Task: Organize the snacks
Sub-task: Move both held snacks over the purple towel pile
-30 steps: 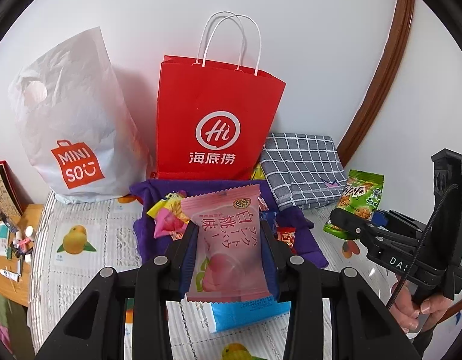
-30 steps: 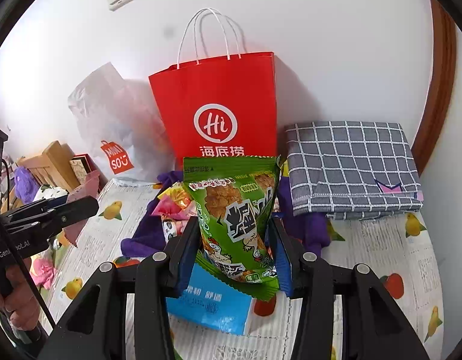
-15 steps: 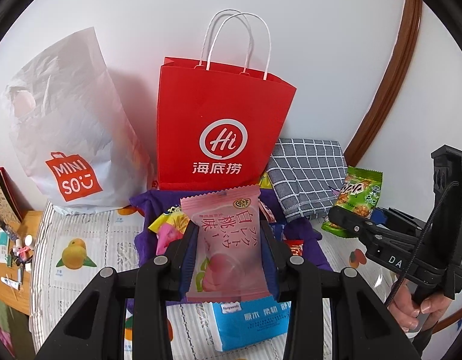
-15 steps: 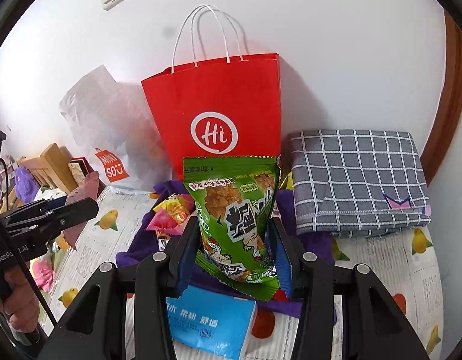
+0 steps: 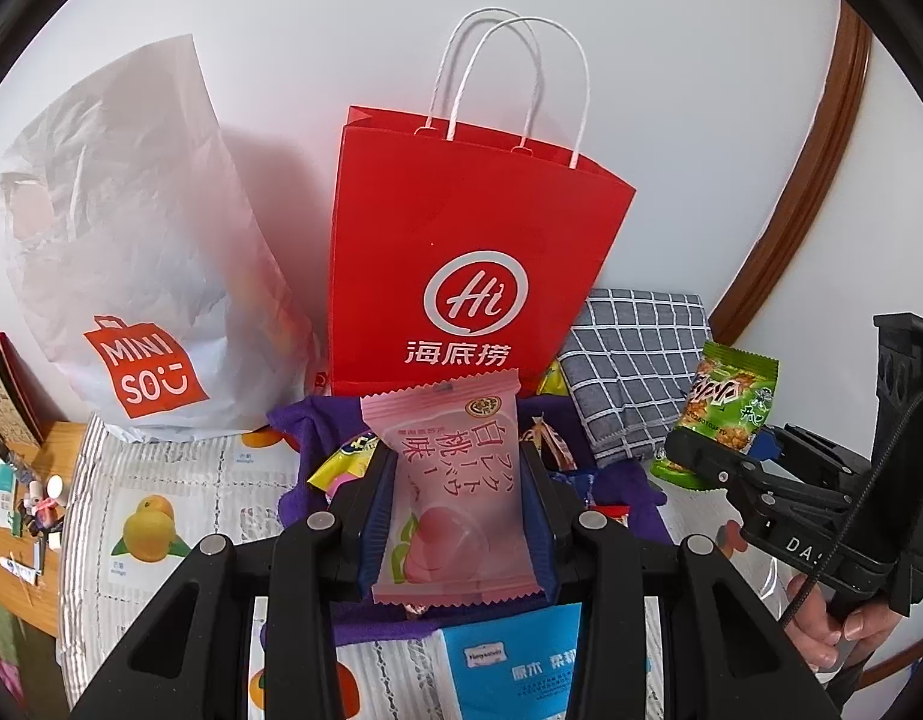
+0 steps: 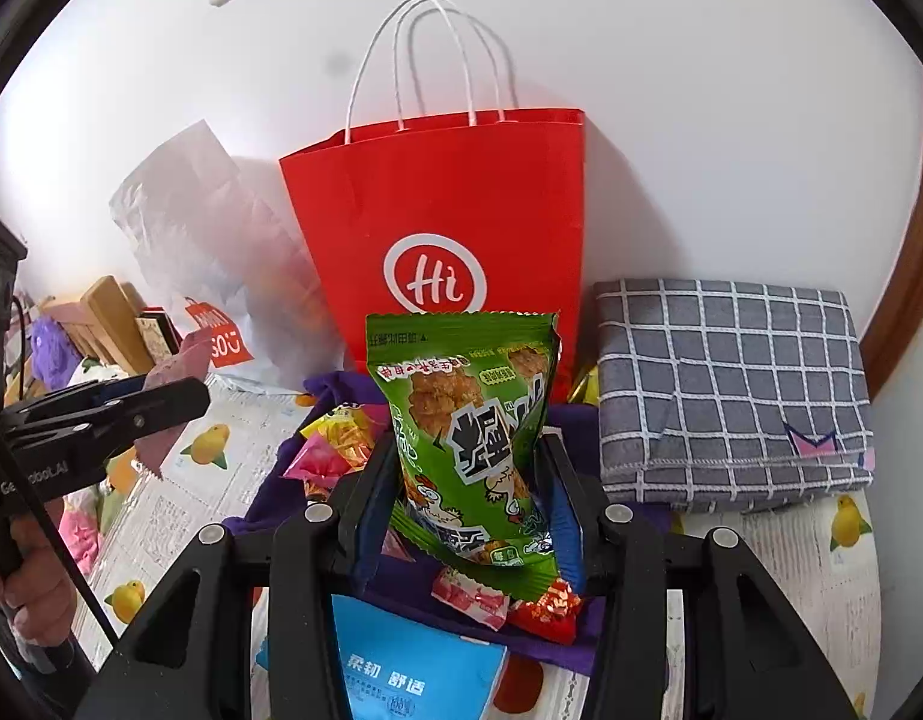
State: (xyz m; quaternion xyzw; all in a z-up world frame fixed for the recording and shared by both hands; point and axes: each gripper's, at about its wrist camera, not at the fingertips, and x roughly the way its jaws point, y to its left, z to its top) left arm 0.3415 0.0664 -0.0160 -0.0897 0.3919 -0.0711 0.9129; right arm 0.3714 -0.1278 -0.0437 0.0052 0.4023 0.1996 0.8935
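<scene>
Both grippers (image 5: pixel 455 504) (image 6: pixel 467 498) now nearer the far red bag (image 5: pixel 461 276), clamped on pink packet (image 5: pixel 455 480) and green packet (image 6: pixel 473 444), ready for dropping in.

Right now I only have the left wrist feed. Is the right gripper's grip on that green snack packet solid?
Observer: Yes. In the right wrist view the right gripper is shut on the green snack packet, both fingers against its sides, packet upright.
Operator: Anything under it I can't see?
Observer: A red-and-white candy wrapper and a small red one lie on the purple cloth just below the packet.
Operator: Is the red bag open on top?
Observer: From the right wrist the red paper bag stands upright against the wall, its mouth spread open below the white handles.
</scene>
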